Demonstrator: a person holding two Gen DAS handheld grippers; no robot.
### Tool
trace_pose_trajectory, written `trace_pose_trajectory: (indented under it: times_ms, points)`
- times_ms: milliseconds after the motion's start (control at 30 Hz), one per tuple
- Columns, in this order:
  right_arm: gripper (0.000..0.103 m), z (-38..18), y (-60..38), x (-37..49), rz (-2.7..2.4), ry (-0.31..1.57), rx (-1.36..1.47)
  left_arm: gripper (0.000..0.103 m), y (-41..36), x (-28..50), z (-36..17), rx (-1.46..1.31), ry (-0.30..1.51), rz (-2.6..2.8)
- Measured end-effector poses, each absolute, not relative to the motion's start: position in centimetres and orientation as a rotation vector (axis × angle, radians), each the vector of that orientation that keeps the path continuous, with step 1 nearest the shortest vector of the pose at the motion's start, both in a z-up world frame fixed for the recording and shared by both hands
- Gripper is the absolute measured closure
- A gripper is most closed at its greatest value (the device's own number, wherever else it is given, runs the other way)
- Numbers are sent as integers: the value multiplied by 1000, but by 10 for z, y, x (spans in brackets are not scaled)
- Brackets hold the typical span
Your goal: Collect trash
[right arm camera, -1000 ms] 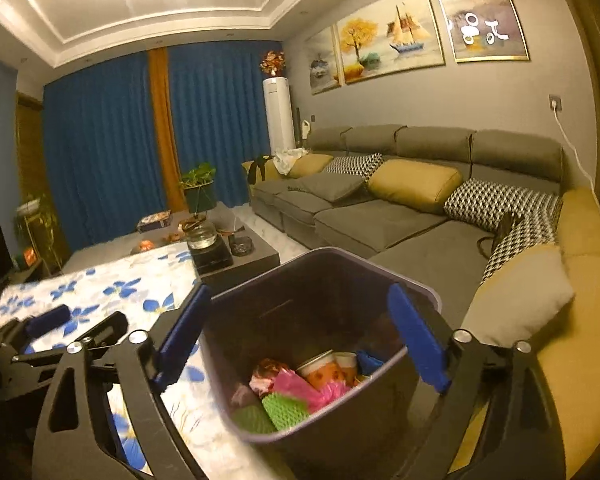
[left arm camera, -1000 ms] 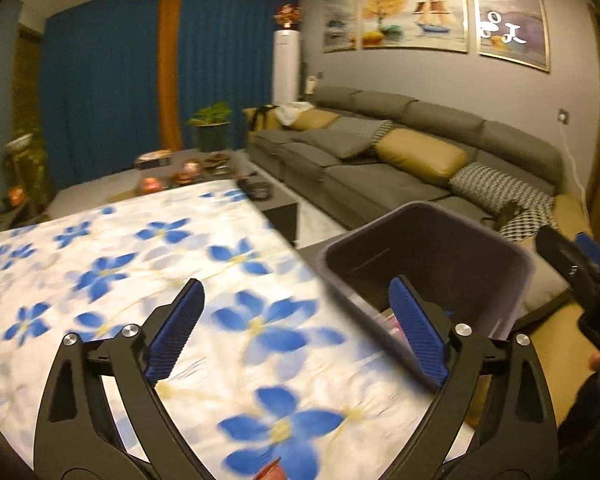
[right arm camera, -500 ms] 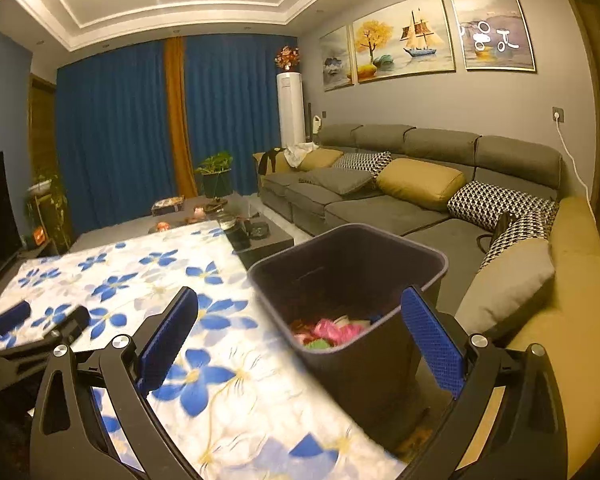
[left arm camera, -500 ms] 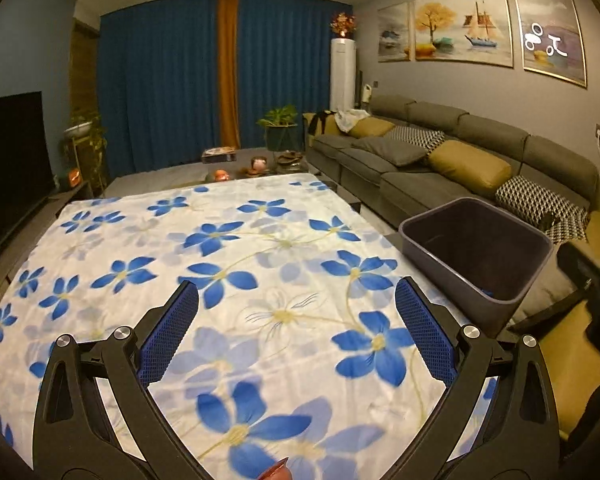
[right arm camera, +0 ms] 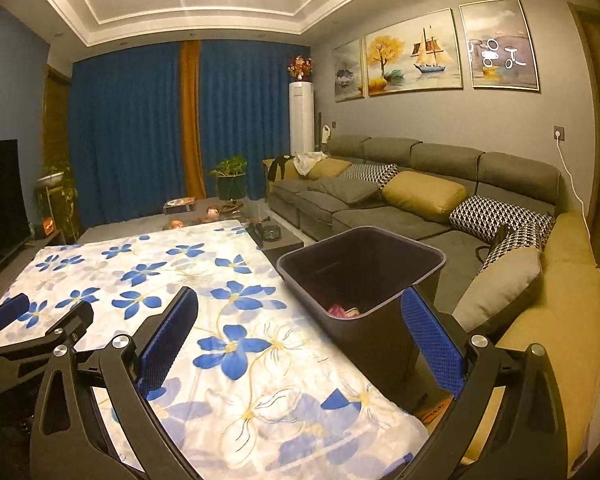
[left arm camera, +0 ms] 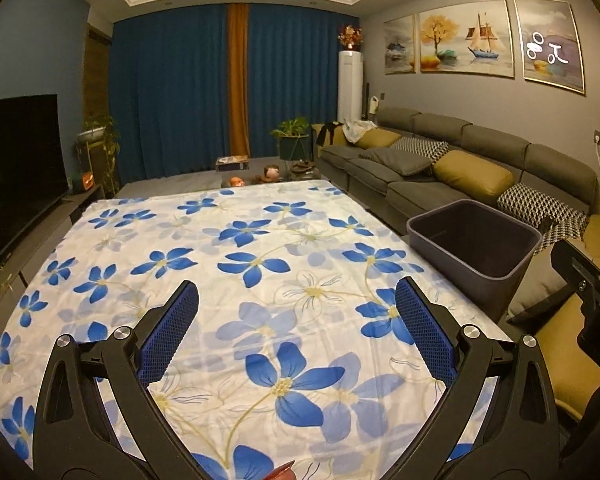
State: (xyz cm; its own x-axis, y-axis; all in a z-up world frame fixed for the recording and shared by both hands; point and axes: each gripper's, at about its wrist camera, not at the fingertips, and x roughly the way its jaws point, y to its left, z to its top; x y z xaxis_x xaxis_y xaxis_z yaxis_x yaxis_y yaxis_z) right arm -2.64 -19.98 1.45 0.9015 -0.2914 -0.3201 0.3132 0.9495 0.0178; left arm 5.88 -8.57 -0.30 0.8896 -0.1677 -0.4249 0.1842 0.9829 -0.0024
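A dark grey trash bin [left arm camera: 476,250] stands beside the right edge of the table with the blue-flower cloth [left arm camera: 204,264]. In the right wrist view the bin [right arm camera: 364,280] holds pink and other trash [right arm camera: 342,311] at its bottom. My left gripper [left arm camera: 296,324] is open and empty above the near part of the cloth. My right gripper [right arm camera: 300,330] is open and empty, back from the bin, its right finger [right arm camera: 432,340] in front of the bin's wall. The right gripper also shows in the left wrist view [left arm camera: 588,276], and the left gripper in the right wrist view [right arm camera: 28,320].
A grey sofa [right arm camera: 400,200] with yellow and patterned cushions runs along the right wall behind the bin. A low table with small items [left arm camera: 268,174] stands beyond the cloth. A TV [left arm camera: 16,172] is on the left. A small reddish object [left arm camera: 282,474] peeks in at the bottom edge.
Both grippers have pulled back and up from the bin. The left view swung from the bin to the whole cloth. The right gripper, earlier over the bin's mouth, is now behind it.
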Motion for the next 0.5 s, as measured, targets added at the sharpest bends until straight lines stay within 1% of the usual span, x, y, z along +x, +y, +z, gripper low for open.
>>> trace_pose_trajectory:
  times_ms: [500]
  points:
    - [5,20,-197,-49,-324,295,72,6,-82,34,7,28,413,-203]
